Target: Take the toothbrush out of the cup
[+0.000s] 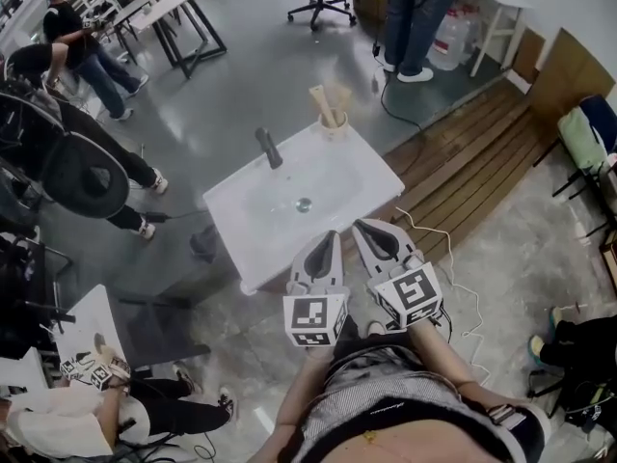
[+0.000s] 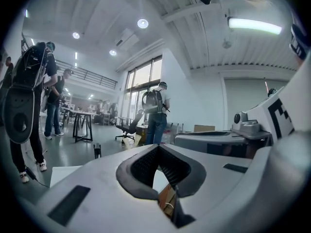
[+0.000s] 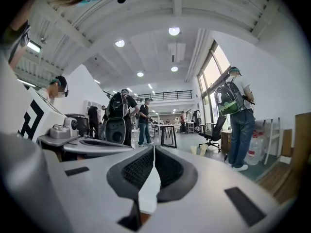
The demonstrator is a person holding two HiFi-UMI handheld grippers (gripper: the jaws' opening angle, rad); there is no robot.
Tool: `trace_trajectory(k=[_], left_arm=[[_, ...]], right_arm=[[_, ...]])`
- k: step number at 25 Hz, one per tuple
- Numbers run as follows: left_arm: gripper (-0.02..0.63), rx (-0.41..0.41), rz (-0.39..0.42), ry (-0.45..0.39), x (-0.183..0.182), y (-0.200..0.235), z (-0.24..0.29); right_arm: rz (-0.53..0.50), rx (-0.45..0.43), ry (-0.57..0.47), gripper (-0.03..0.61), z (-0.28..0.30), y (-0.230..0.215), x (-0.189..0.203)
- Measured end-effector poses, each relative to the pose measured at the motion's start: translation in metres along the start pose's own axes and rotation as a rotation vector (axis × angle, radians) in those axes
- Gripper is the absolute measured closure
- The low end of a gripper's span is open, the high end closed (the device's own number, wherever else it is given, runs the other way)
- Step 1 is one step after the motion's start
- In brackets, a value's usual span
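White washbasin (image 1: 231,210), faucet (image 1: 269,148) on back rim. L tongs (image 1: 333,236) & R tongs (image 1: 359,226) side by side over the near edge, both pinched closed, nothing btwn. Cup (image 1: 335,125) on far corner, well apart, ahead across the bowl. Toothbrush (image 1: 319,104) stands near-upright in it, top leaning left. R tongs look slightly nearer; a grip from above prob. suits.

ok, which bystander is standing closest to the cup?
The one in blue jeans at the top of the head view, just beyond the cup on the far corner of the sink; the others stand further off at left.
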State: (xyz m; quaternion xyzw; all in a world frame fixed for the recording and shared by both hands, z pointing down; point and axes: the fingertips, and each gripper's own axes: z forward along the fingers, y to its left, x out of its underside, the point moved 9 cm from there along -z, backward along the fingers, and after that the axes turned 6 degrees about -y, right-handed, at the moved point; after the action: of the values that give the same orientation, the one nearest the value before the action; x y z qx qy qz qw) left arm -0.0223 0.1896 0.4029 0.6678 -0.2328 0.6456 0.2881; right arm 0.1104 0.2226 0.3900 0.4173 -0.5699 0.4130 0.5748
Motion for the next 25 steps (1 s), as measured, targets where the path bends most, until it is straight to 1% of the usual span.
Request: trace_trajectory(k=[5, 12, 17, 25], left_arm=[[0.614, 0.020, -0.010, 0.020, 0.005, 0.032, 0.018], [0.614, 0.047, -0.023, 0.013, 0.003, 0.066, 0.038], [0.614, 0.065, -0.022, -0.001, -0.001, 0.089, 0.043], [0.614, 0.082, -0.037, 0.013, 0.006, 0.112, 0.041]], right_arm=[[0.007, 0.021, 0.011, 0.515, 0.032, -0.002, 0.006], [0.000, 0.055, 0.015, 0.515, 0.069, -0.005, 0.005], [-0.013, 0.068, 0.013, 0.515, 0.091, 0.001, 0.003], [-0.018, 0.089, 0.031, 0.515, 0.109, 0.015, 0.008]])
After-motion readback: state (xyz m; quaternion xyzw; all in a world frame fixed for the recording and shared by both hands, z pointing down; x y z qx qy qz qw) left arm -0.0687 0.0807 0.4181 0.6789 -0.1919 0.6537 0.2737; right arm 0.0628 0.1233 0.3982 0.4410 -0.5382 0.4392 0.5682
